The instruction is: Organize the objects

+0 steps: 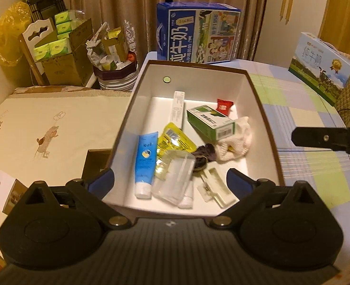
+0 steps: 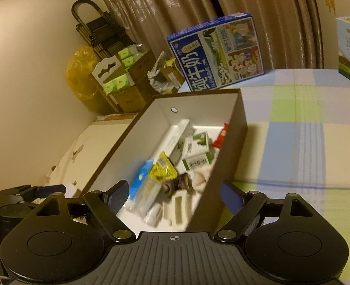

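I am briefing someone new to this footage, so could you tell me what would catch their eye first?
The open white-lined box in the middle of the checked tablecloth, crowded with small things: a blue tube at its left, a green carton toward its right. Behind it stands a big blue milk carton against the curtain.

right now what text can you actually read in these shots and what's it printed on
"纯牛奶": large characters on the blue milk carton behind the box.
"1956": same carton, right wrist view.
"纯牛奶": faint on the pale milk carton at right.
Green box, blue tube, yellow packet: print too small or blurred.
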`<state>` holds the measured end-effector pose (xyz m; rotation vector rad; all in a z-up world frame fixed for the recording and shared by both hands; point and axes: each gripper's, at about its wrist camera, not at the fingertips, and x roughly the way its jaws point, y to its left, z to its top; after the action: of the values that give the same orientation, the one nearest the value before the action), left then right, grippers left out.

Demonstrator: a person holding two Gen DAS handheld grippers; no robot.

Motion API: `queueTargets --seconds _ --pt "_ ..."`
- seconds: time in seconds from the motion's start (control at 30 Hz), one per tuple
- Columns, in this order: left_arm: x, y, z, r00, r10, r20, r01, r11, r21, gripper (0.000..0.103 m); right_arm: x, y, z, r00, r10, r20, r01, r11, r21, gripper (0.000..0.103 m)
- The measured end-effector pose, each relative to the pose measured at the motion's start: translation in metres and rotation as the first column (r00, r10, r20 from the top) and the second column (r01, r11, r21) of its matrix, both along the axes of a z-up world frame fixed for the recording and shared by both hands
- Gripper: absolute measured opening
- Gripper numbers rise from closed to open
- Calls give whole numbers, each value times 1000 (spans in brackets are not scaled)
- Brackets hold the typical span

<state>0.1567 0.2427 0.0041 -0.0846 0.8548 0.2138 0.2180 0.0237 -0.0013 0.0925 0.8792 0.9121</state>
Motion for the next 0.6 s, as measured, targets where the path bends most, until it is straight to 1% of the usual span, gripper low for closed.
queueTargets --seconds 0.33,0.4,0.6 --pt "-37 -59 7 1000 0 21 1 1000 -11 100 -26 -71 1 1000 2 3 -2 997 -72 82" --pt "-44 -73 7 1000 -10 21 10 1000 -19 102 -31 -84 0 1000 3 -3 -3 997 -78 82" --pt "-62 -108 2 1000 -24 4 24 1000 -16 102 -47 -117 -1 1000 2 -9 -3 995 -104 82"
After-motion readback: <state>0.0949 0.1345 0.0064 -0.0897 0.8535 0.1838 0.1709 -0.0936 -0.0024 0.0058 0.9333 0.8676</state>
